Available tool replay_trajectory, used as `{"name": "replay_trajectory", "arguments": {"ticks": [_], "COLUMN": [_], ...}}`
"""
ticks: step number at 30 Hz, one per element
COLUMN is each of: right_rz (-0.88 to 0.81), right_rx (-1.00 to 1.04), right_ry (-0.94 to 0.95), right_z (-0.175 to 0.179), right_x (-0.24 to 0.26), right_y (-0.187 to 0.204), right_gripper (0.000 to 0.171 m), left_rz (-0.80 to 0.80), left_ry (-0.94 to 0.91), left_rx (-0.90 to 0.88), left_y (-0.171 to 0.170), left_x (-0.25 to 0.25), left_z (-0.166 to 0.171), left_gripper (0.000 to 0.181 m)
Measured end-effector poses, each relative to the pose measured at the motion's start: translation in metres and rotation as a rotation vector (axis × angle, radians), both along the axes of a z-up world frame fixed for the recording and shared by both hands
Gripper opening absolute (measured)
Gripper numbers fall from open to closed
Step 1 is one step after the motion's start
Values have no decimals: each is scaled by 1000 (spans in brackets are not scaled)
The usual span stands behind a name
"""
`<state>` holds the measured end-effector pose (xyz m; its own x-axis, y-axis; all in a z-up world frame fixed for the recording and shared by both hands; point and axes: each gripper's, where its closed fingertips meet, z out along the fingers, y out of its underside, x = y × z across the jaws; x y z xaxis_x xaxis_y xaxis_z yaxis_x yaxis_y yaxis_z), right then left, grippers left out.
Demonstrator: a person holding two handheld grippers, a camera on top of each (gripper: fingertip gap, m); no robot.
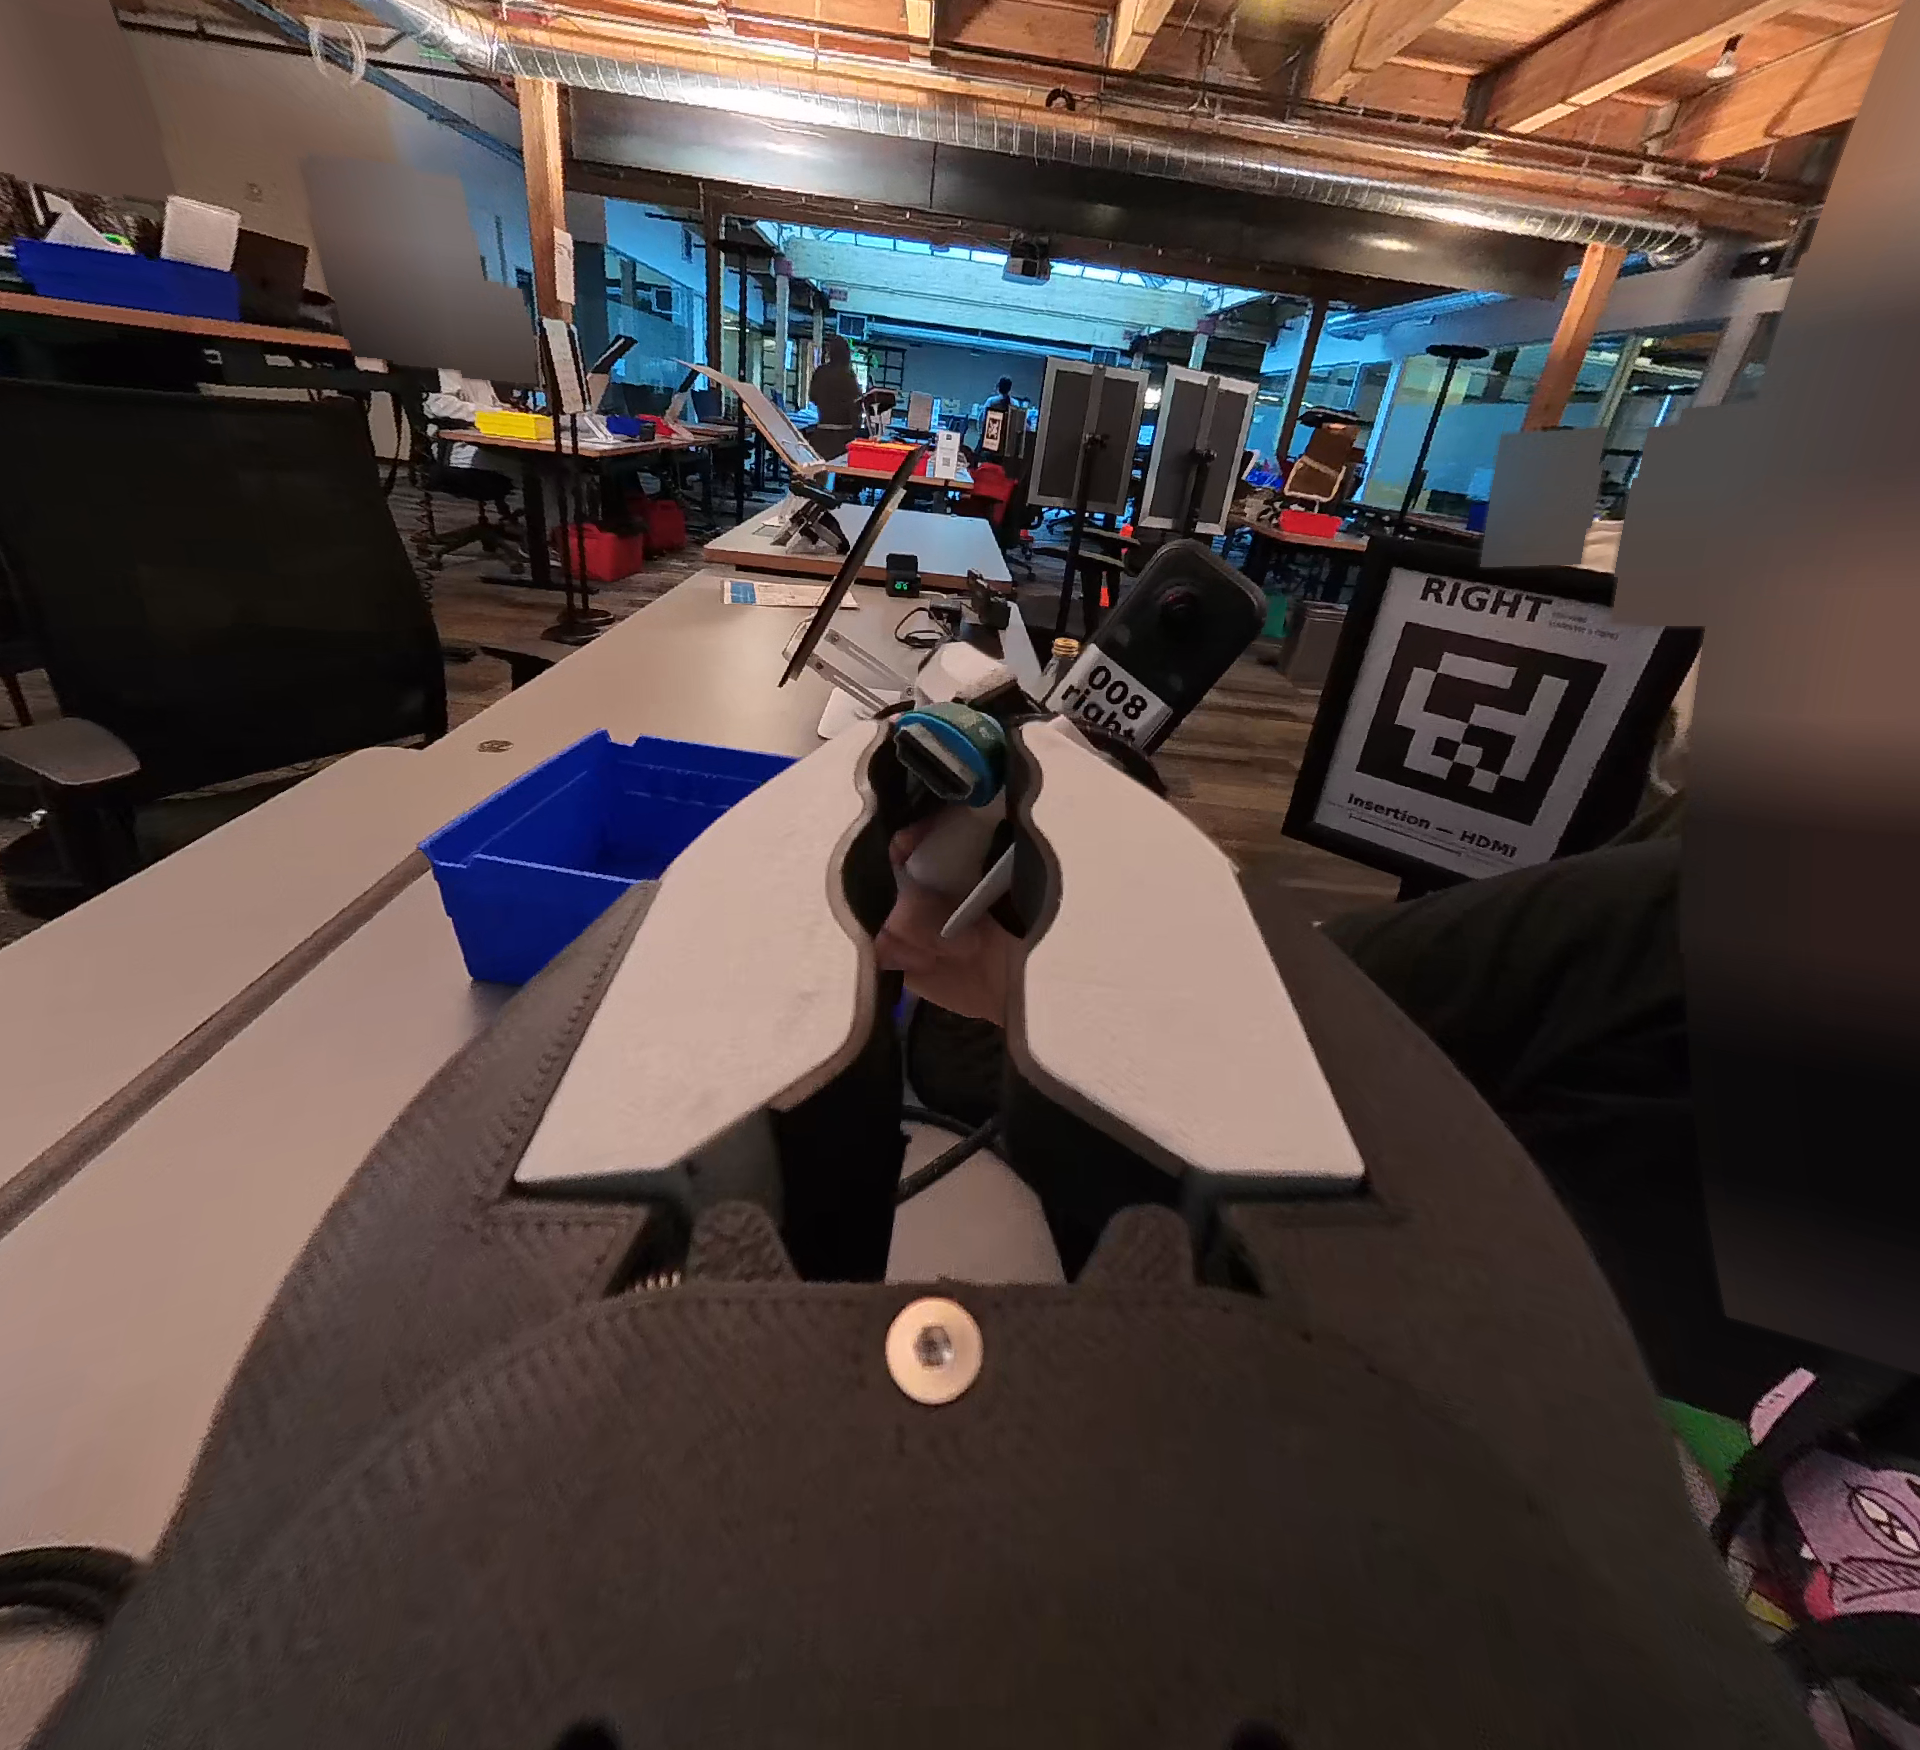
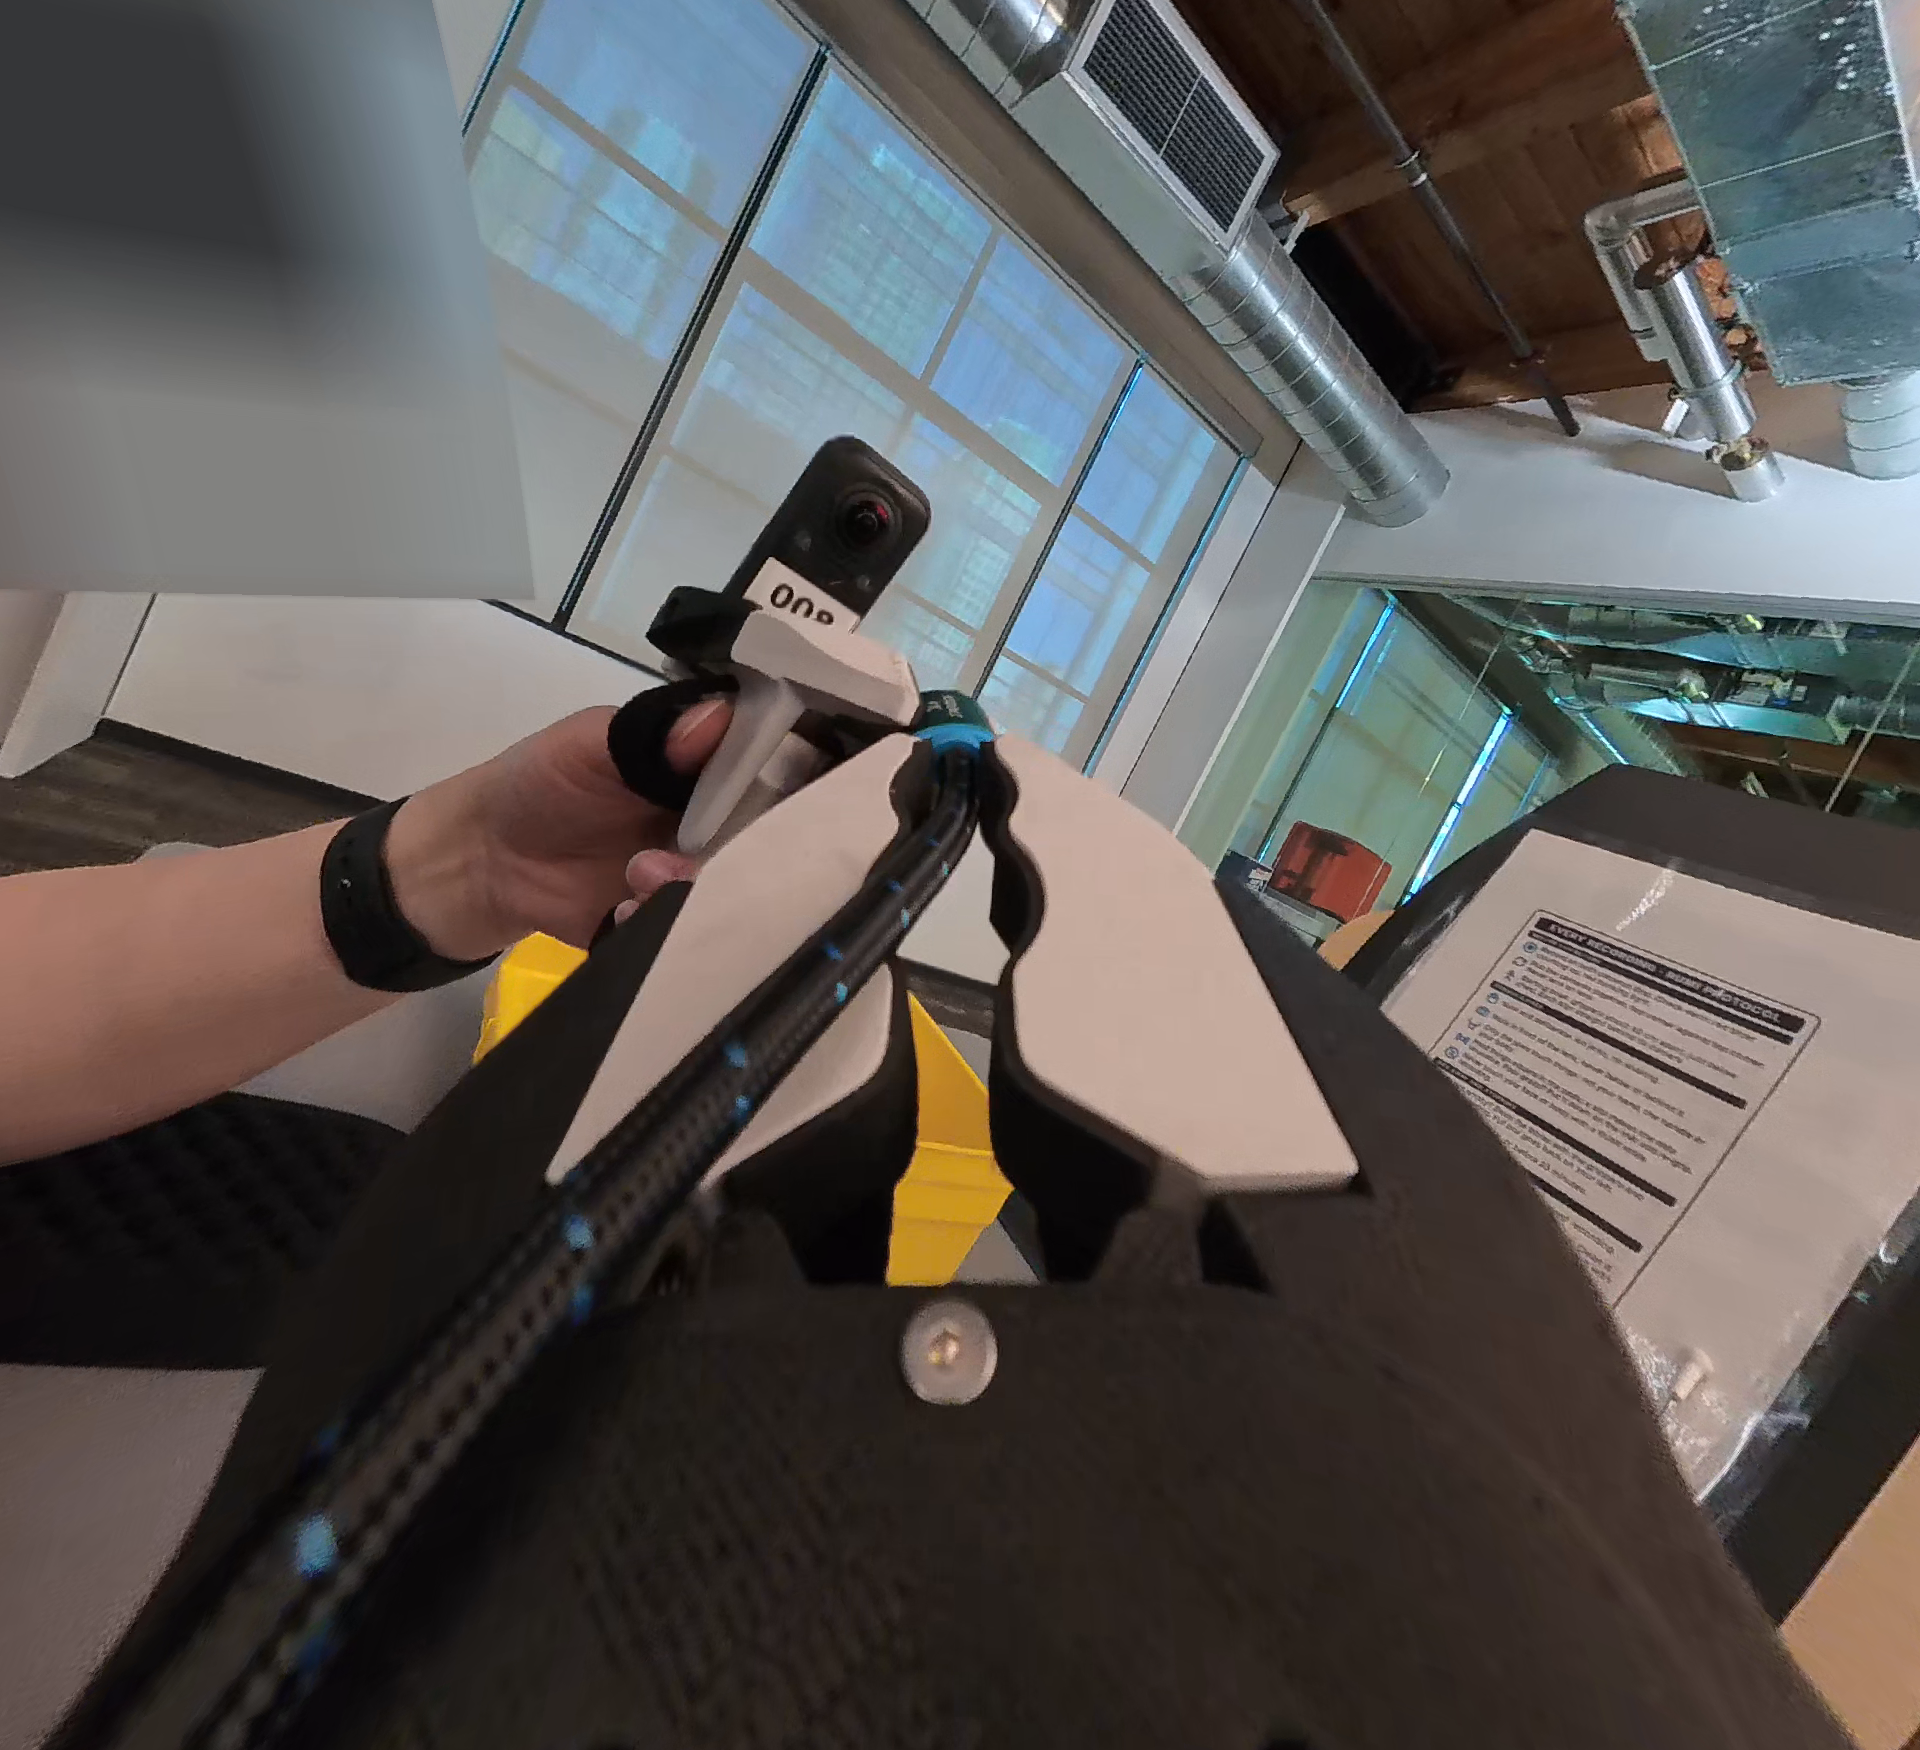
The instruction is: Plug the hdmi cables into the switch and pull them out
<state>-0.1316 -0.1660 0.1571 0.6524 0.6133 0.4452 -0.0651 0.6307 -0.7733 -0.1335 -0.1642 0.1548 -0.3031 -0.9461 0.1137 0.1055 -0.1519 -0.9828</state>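
An HDMI plug (image 1: 938,758) with a teal and blue collar sits between my left gripper's (image 1: 943,755) tips, its metal end facing the camera. The left jaws look closed on it. In the right wrist view my right gripper (image 2: 951,750) is shut on the same cable at its blue collar (image 2: 951,736). The black braided cable (image 2: 727,1066) runs back over the left finger toward the lower left. The two grippers meet tip to tip. The left gripper (image 2: 821,661) and the hand (image 2: 540,817) holding it show beyond. No switch is in view.
A blue bin (image 1: 592,838) stands on the grey table (image 1: 208,1025) left of my left gripper. A framed marker sign (image 1: 1486,724) stands to the right. A yellow bin (image 2: 940,1170) lies below the right fingers. A black box with a printed sheet (image 2: 1621,1077) is at right.
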Motion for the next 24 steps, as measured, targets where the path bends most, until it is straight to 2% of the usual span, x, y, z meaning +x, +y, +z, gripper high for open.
{"name": "replay_trajectory", "arguments": {"ticks": [17, 24], "right_rz": [-37, -64], "right_rx": [34, 48], "right_ry": [-70, -115], "right_z": [0, -3], "right_x": [-1, -1], "right_y": [-6, -3], "right_gripper": [8, 7], "left_rz": [0, 50], "left_ry": [5, -6], "left_rx": [45, 67], "left_y": [-6, 0], "left_x": [-1, -1], "left_z": [1, 0], "left_gripper": [19, 24]}}
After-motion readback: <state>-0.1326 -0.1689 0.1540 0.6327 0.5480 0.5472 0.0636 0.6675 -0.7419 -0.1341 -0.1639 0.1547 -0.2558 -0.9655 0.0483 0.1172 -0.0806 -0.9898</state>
